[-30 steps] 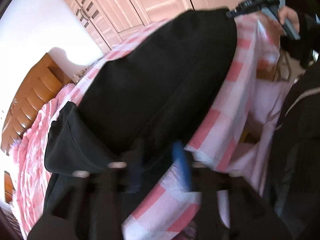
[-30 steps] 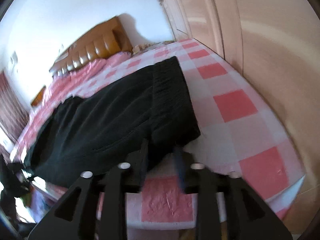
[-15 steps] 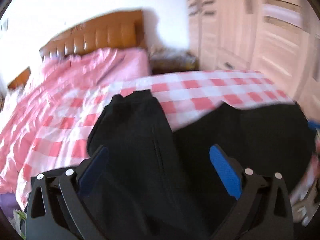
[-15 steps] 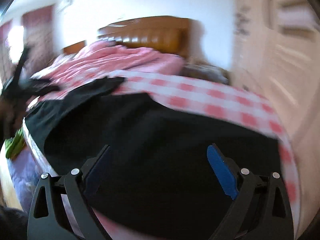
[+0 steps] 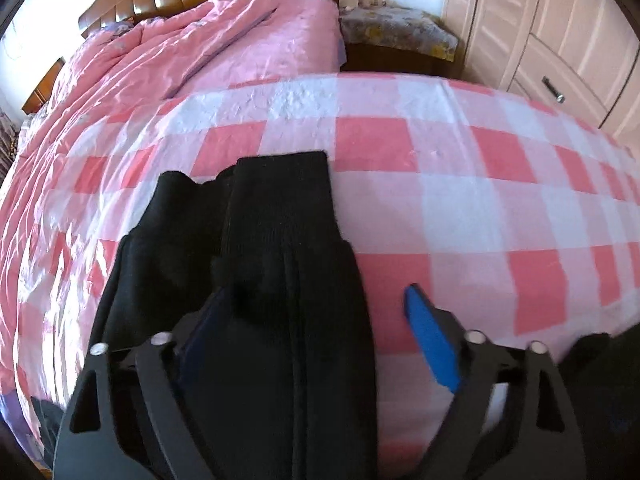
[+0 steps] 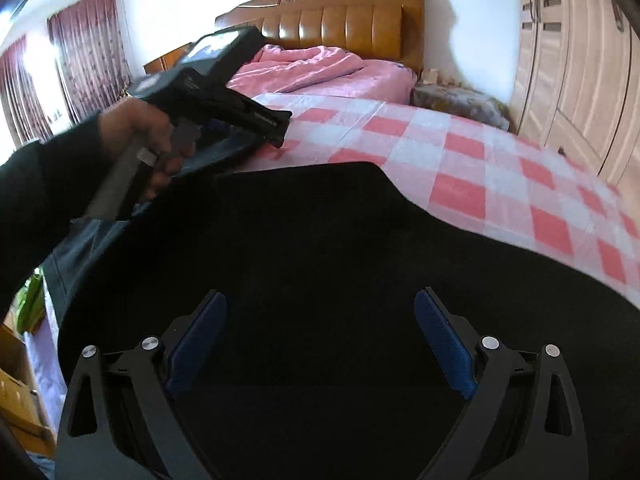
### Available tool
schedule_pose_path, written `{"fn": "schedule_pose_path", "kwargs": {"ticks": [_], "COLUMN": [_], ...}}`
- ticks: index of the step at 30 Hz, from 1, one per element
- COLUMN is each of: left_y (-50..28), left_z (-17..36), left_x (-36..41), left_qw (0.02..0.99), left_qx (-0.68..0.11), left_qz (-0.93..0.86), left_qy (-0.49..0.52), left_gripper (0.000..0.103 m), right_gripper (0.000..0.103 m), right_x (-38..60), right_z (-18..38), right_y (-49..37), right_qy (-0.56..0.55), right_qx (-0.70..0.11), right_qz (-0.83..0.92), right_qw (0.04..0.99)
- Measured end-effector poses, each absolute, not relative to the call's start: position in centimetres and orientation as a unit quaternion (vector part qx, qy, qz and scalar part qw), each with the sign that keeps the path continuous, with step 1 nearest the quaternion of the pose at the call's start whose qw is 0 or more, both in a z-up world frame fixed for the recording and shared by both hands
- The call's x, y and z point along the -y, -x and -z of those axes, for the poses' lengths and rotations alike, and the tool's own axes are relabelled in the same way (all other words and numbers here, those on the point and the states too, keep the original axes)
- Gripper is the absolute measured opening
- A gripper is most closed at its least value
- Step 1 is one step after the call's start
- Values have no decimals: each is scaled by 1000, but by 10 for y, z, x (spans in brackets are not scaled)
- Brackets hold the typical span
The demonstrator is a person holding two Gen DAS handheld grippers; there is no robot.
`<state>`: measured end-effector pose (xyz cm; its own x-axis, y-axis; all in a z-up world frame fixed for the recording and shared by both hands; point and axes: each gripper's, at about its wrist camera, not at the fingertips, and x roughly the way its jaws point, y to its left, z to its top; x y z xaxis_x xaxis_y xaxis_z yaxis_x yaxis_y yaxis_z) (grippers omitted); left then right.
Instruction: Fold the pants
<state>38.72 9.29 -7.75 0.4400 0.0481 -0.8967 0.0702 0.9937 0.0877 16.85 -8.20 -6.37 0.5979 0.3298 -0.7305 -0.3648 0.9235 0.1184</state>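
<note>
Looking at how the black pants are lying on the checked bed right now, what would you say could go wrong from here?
1. In the left wrist view the pants show two leg ends that do not line up, so the next fold may come out uneven.
2. The left gripper is open with cloth bunched over one finger; closing here might catch only some layers.
3. The right gripper is open above a broad flat area, away from any edge, so a pinch there may wrinkle the cloth on the checked sheet.

— What carried your work?
— The bed (image 5: 440,184), under its pink-and-white checked sheet (image 6: 472,168).
— What lay on it?
— Black pants (image 5: 276,240), spread flat on the sheet; a rumpled pink quilt (image 5: 168,52) between them and the headboard (image 6: 344,20).
</note>
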Motion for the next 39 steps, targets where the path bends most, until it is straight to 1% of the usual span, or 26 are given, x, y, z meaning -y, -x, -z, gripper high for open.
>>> {"fn": "schedule_pose_path", "kwargs": {"ticks": [1, 3, 4, 5, 8, 11, 13, 16, 18, 19, 21, 22, 23, 24, 25, 27, 28, 29, 30, 33, 34, 35, 37, 39], "left_y": [-385, -381, -376, -371, -328, -256, -201, -122, -78, -69, -56, -53, -50, -46, -42, -33, -29, -26, -24, -25, -26, -26, -26, -28], "left_z": [76, 67, 59, 52, 6, -43, -66, -79, -70, -58, -21, 8, 34, 55, 63, 66, 66, 65, 67, 68, 69, 69, 72, 68], "left_x": [-96, -100, -104, -109, -150, -218, -270, -344, -385, -405, -441, -458, -468, -473, -476, -480, -484, -486, -485, -480, -482, -484, -486, -484], "left_qw": [852, 859, 866, 872, 904, 927, 935, 938, 933, 927, 905, 891, 878, 873, 878, 888, 886, 884, 883, 884, 882, 878, 873, 874], "left_qx": [-521, -508, -495, -486, -426, -371, -347, -324, -330, -341, -375, -397, -416, -418, -402, -364, -347, -333, -326, -318, -315, -312, -305, -308], "left_qz": [12, 5, 15, 19, 31, 28, 17, -14, -46, -52, -54, -56, -47, -33, -23, -5, 6, 13, 14, 15, 21, 28, 36, 26], "left_qy": [-53, -65, -65, -62, -23, 34, 74, 122, 136, 149, 192, 213, 232, 249, 257, 282, 308, 328, 337, 342, 350, 363, 380, 374], "left_gripper": [75, 34, 8, 7, 7, 7, 7, 7, 7, 8, 10, 13, 13, 13, 14, 18, 24, 28, 29, 30, 34, 39, 45, 49], "right_gripper": [92, 92, 92, 92, 92, 92, 92, 92, 92, 92, 92, 92, 92, 92, 92, 92, 93, 93, 94, 94, 94, 94, 94, 94], "right_x": [82, 81, 80, 79, 77, 77, 76, 74, 72, 71, 70, 69, 68, 67, 66, 64, 62, 60, 59, 59, 60, 60, 60, 57], "right_z": [64, 66, 66, 67, 67, 67, 68, 68, 68, 69, 70, 71, 72, 73, 74, 77, 79, 80, 80, 81, 80, 80, 76, 71], "right_y": [-168, -168, -168, -169, -168, -168, -169, -168, -167, -168, -169, -169, -171, -173, -174, -176, -178, -178, -177, -176, -176, -176, -172, -166], "right_qy": [18, 15, 17, 21, 23, 22, 26, 32, 37, 39, 45, 47, 49, 53, 56, 64, 69, 76, 81, 82, 79, 77, 71, 81], "right_qx": [-405, -408, -409, -411, -411, -413, -414, -417, -420, -422, -426, -429, -431, -435, -438, -446, -450, -451, -451, -451, -451, -450, -440, -431], "right_qz": [-196, -197, -196, -196, -197, -195, -194, -192, -191, -191, -187, -185, -183, -181, -179, -175, -173, -172, -172, -174, -176, -178, -192, -194], "right_qw": [893, 892, 891, 890, 890, 889, 889, 888, 887, 886, 884, 883, 882, 881, 879, 875, 874, 873, 872, 872, 872, 872, 874, 877]}}
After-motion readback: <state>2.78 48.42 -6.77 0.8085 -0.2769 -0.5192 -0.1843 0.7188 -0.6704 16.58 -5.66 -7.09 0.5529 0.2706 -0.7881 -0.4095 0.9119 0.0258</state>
